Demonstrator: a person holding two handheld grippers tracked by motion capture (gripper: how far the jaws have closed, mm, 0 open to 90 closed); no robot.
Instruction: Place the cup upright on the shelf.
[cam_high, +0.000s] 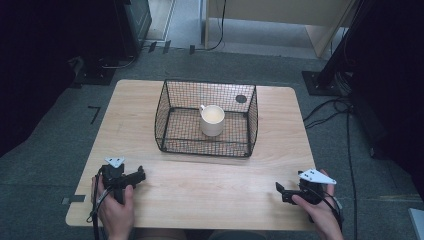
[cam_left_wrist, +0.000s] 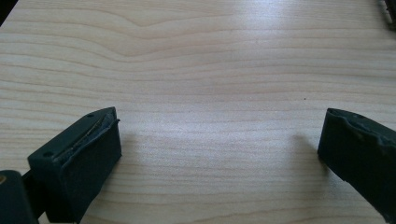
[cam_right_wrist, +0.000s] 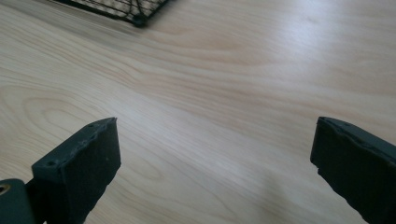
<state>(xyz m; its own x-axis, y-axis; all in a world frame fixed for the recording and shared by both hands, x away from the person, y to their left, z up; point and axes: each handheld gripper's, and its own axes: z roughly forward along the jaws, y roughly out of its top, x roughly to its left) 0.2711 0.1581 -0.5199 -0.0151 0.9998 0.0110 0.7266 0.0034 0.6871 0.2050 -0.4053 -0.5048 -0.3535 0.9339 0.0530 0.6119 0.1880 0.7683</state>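
Both tools, left tool and right tool, rest spread wide on the counter. Ahead stands the cup (inside the basket); reach in from above, slowly.

White cup upright inside black wire basket, mid-table.

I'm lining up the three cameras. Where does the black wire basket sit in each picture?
High view: wire basket at table centre, white cup inside.
Left gripper view: a dark sliver at the top right corner.
Right gripper view: bottom corner at top edge.
Shared landmark: wooden table.
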